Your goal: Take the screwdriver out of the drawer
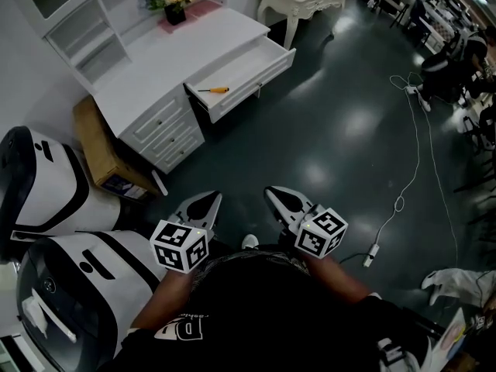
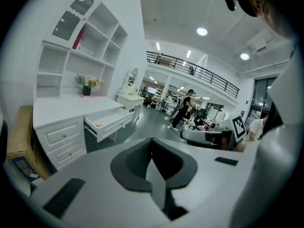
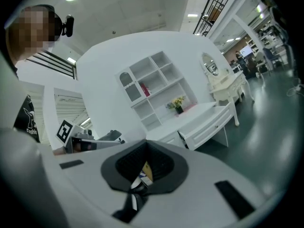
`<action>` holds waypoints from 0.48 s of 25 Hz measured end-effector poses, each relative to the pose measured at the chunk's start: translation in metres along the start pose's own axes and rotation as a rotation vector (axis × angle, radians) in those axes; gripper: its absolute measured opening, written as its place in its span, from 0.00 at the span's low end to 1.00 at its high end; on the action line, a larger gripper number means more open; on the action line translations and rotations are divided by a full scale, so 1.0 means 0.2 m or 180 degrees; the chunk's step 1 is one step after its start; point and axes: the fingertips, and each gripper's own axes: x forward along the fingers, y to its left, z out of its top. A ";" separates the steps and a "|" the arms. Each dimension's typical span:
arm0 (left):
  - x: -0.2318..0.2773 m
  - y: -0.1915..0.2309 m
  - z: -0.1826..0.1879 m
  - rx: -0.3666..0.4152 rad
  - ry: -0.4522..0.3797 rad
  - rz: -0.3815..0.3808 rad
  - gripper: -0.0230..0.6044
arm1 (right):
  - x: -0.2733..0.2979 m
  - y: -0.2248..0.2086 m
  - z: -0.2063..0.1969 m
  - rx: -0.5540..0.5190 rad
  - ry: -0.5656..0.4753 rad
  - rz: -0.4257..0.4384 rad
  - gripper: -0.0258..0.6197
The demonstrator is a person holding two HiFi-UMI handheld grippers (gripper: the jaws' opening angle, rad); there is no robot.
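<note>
The task has barely begun, judging by how things lie. The drawer (image 1: 260,74) under the white surface (image 1: 194,49) already stands pulled out, so no opening seems needed. The screwdriver (image 1: 213,90) lies flat inside it, its orange handle toward the right of the head view, and nothing touches it. In the left gripper view it is only an orange speck (image 2: 99,125) in the open drawer (image 2: 108,122).

Both claws hang low in front of the person, over the dark floor (image 1: 341,115) and well apart from the drawer. The left claw (image 1: 211,200) has its jaws pressed together with nothing between them. The right claw (image 1: 273,193) is likewise closed and empty, and through its own view the drawer (image 3: 209,127) shows far off.

Nearly everything is probably left to do: bring a claw to the drawer, spread its jaws, clamp them on the handle and lift the tool clear of the drawer walls.

By count there are:
- one screwdriver
- one open drawer
- three shut small drawers (image 1: 169,136) stacked in the pedestal to its left
- two claws
- one flower pot (image 1: 176,12) at the back of the surface
- one cardboard box (image 1: 101,149) leaning just beside the pedestal
</note>
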 end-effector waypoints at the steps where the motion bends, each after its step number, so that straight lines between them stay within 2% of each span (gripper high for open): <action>1: 0.01 0.01 0.00 -0.0012 0.0004 0.0009 0.06 | 0.00 -0.01 0.00 0.0013 0.0016 -0.0008 0.05; 8: 0.07 0.07 0.02 -0.0057 0.0044 0.0028 0.06 | 0.06 -0.07 0.01 0.0015 0.0058 -0.0008 0.05; 12: 0.15 0.10 0.09 -0.0009 0.0010 -0.0029 0.06 | 0.10 -0.14 0.06 0.0009 0.0047 -0.0052 0.05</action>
